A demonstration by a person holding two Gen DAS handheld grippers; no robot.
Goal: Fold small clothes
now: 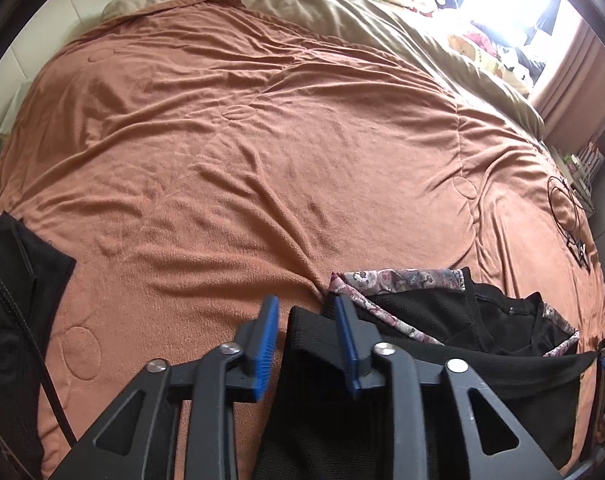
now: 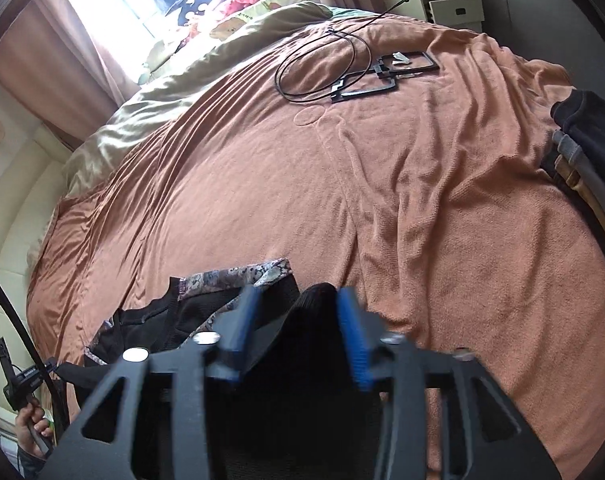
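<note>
A wide bed filled both views, covered by a rumpled orange-brown blanket [image 1: 262, 152] stitched with faint oval shapes. Along its far side lay an olive-green quilt [image 1: 402, 36], bunched toward a very bright window [image 2: 114, 4] flanked by pinkish-brown curtains [image 2: 58, 64]. A heap of colourful soft things [image 2: 238, 4] sat by the window; what they were could not be told. A cream padded headboard [image 1: 34, 40] curved behind the bed.

The black garment [image 1: 454, 320], trimmed in a grey-pink paisley pattern, lay on the blanket at the near edge, partly lifted toward both cameras. The left gripper [image 1: 308, 344] had its blue-padded fingers [image 1: 266, 344] moderately apart, with a fold of the black cloth rising between them and lying against the right-hand pad; whether it was actually pinched could not be told. The right gripper [image 2: 298, 340] also had its fingers parted, a hump of the same black fabric sitting in the gap, not clearly clamped.

Farther across the blanket lay a loop of thin black cable [image 2: 318, 68] beside some black frames [image 2: 386, 76]. A white bedside cabinet [image 2: 438, 4] stood beyond the bed's far corner. A stack of folded clothes [image 2: 582, 160] rested at the right edge, and another dark piece [image 1: 18, 280] lay at the left
</note>
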